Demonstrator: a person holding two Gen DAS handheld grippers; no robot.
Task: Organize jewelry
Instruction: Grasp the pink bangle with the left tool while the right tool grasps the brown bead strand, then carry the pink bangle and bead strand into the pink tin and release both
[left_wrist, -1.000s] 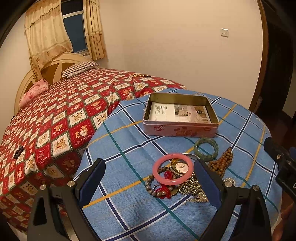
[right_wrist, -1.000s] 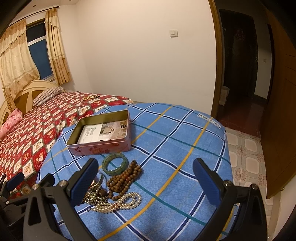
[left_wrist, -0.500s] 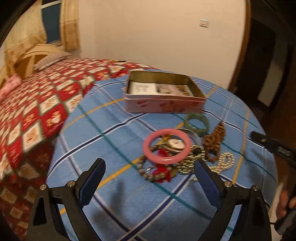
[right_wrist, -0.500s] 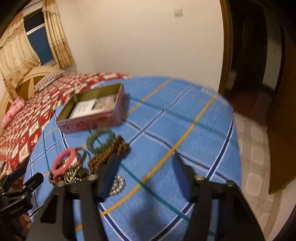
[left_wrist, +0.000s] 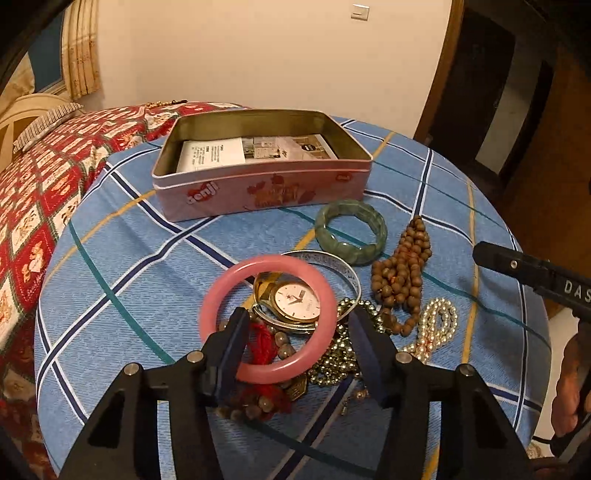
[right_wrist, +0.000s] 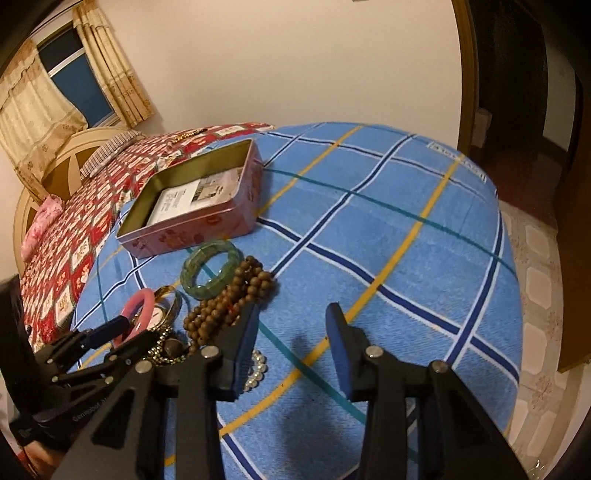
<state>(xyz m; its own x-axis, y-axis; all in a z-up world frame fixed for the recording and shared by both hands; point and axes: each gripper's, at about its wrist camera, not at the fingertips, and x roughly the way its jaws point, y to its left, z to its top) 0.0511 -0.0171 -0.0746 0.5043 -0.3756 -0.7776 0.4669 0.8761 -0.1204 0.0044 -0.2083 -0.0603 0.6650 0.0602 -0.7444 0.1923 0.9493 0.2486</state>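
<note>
A pile of jewelry lies on the blue plaid tablecloth (left_wrist: 122, 266). A pink bangle (left_wrist: 268, 319) lies on top, over a gold watch (left_wrist: 295, 301), a silver bangle, red-tasselled beads and a chain. A green bracelet (left_wrist: 351, 231), brown wooden beads (left_wrist: 402, 273) and pearls (left_wrist: 436, 325) lie to the right. An open pink tin (left_wrist: 262, 162) stands behind. My left gripper (left_wrist: 299, 332) is open, its jaws on either side of the pink bangle's near rim. My right gripper (right_wrist: 291, 325) is open and empty, just right of the wooden beads (right_wrist: 229, 299).
A leaflet lies inside the tin (right_wrist: 192, 199). A bed with a red patterned cover (left_wrist: 37, 177) adjoins the table on the left. The table's rounded edge drops to a tiled floor (right_wrist: 535, 295) on the right, by a dark doorway.
Both grippers moved down and forward toward the jewelry. The left gripper's jaws narrowed and now bracket the pink bangle. The right gripper's jaws also narrowed.
</note>
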